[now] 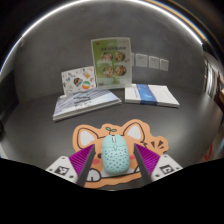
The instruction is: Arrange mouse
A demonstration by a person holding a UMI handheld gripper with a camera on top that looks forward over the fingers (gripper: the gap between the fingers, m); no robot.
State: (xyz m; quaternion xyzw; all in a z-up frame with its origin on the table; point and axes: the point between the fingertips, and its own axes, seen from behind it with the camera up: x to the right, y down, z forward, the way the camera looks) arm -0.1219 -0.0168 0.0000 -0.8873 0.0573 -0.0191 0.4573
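A pale teal mouse (115, 158) with small dots lies on an orange cat-shaped mouse pad (112, 130) on the dark table. My gripper (116, 150) is around the mouse, with one purple pad (84, 160) against its left side and the other against its right. Both fingers seem to press on it. The mouse's bottom looks level with the mouse pad. Its near end is hidden below the fingers.
Beyond the mouse pad lie a stack of papers (86, 104) at the left and a white-and-blue booklet (150, 95) at the right. A printed leaflet (110, 62) and a smaller card (78, 80) stand against the back wall, near white wall sockets (150, 62).
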